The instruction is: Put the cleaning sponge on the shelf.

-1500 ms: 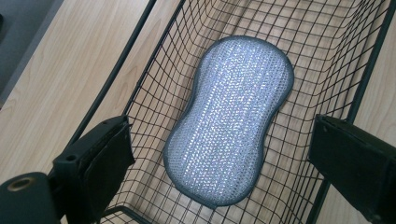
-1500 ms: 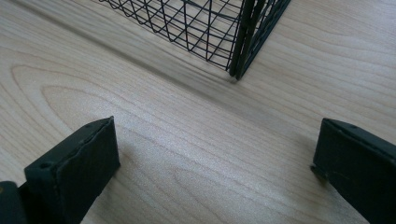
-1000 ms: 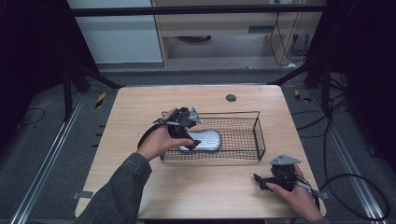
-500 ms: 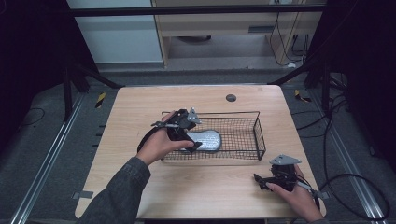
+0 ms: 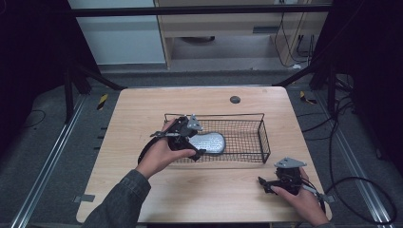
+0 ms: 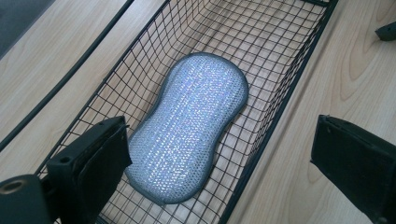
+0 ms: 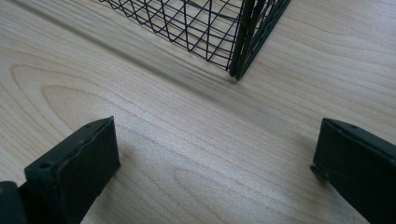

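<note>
From the high view, the left gripper (image 5: 183,134) has barely shifted over the last second and hangs over the left end of the wire basket (image 5: 261,133), where the silver scrubbing pad (image 5: 207,142) lies, while the right gripper (image 5: 280,179) rests on the desk (image 5: 142,109) near the basket's right corner. In the left gripper view, the jaws stand wide apart and empty, one over the pad (image 6: 191,126) and one outside the basket wall (image 6: 280,112), so I judge the pad released. In the right gripper view, the jaws gape empty over bare desk (image 7: 196,140), facing the basket corner (image 7: 243,42).
</note>
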A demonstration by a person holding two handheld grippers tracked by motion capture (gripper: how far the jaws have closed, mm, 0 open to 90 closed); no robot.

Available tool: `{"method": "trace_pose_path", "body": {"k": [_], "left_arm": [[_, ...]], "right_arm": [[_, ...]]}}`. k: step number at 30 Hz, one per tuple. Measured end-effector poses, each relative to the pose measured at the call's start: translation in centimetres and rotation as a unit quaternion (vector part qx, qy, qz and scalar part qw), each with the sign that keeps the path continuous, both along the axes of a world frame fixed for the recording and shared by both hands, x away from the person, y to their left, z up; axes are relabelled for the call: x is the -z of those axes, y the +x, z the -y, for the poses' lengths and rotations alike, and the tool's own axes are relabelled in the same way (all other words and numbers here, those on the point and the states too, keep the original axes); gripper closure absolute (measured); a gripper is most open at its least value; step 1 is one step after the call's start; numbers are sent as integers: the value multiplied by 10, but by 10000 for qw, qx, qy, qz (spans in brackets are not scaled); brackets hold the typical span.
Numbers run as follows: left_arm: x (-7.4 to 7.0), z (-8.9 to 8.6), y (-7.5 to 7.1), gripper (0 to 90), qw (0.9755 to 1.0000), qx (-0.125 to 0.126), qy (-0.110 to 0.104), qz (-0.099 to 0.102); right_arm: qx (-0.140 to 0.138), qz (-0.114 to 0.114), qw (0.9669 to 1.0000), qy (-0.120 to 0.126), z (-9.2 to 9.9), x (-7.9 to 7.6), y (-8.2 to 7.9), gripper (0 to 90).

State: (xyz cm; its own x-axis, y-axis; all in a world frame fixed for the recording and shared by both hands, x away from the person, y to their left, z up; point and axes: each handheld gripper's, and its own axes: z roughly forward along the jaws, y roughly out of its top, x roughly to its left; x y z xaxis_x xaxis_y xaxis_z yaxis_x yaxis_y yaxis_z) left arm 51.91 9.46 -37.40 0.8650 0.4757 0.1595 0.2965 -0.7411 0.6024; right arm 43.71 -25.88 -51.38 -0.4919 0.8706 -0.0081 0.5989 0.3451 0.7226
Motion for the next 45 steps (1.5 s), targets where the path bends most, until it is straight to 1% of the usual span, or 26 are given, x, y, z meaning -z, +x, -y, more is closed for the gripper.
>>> {"method": "trace_pose_path", "body": {"k": [2, 6, 9, 14, 15, 16, 19, 24, 28, 30, 31, 34, 36, 38, 40, 42, 45], "left_arm": [[1, -1, -3, 37, 10000, -5, -2, 13], [2, -3, -8, 35, 9999, -73, -89, 33], [1, -5, -12, 35, 9998, -118, -168, 81], [2, -9, -20, 34, 9995, -151, -245, 132], [3, -11, -22, 34, 9995, -155, -230, 144], [3, -12, -24, 34, 9993, -181, -258, 183], [3, -18, -31, 34, 9990, -223, -321, 215], [3, -29, -40, 32, 9985, -298, -368, 263], [3, -39, -45, 32, 9980, -369, -398, 311], [3, -46, -47, 32, 9975, -438, -464, 315], [3, -49, -48, 32, 9973, -463, -464, 323], [3, -60, -49, 32, 9960, -627, -525, 367], [3, -69, -49, 32, 9944, -752, -629, 383], [3, -78, -50, 32, 9931, -858, -689, 410], [4, -87, -51, 32, 9920, -955, -724, 397], [5, -98, -52, 32, 9907, -1060, -749, 417], [8, -111, -53, 32, 9880, -1239, -803, 455]], "right_arm": [[1, 0, 10000, 0, 0, 0, 0, 4], [2, 0, 10000, 1, 0, 0, 0, 4], [0, 0, 10000, 0, 0, 0, 0, 4], [-5, 6, 10000, -9, 0, 0, 0, 4], [-4, 2, 10000, -6, 0, 0, 0, 4], [-6, 1, 10000, -6, 0, 0, 0, 4], [-8, -6, 10000, -4, 0, 0, -1, 4], [1, -6, 10000, -2, 0, 0, -1, 5], [4, -9, 10000, -2, 0, 0, -1, 4], [6, -11, 10000, -2, 0, 0, -1, 4], [6, -11, 10000, -3, 0, 0, -1, 4], [13, -19, 10000, 6, -1, 0, -2, 4], [10, -14, 10000, 3, -1, 0, -1, 4], [11, -18, 10000, 1, -1, 0, -2, 4], [19, -21, 10000, 2, -1, 0, -2, 4], [20, -19, 10000, 2, -1, 0, -2, 4], [22, -18, 10000, -2, -1, 0, -2, 4]]}}
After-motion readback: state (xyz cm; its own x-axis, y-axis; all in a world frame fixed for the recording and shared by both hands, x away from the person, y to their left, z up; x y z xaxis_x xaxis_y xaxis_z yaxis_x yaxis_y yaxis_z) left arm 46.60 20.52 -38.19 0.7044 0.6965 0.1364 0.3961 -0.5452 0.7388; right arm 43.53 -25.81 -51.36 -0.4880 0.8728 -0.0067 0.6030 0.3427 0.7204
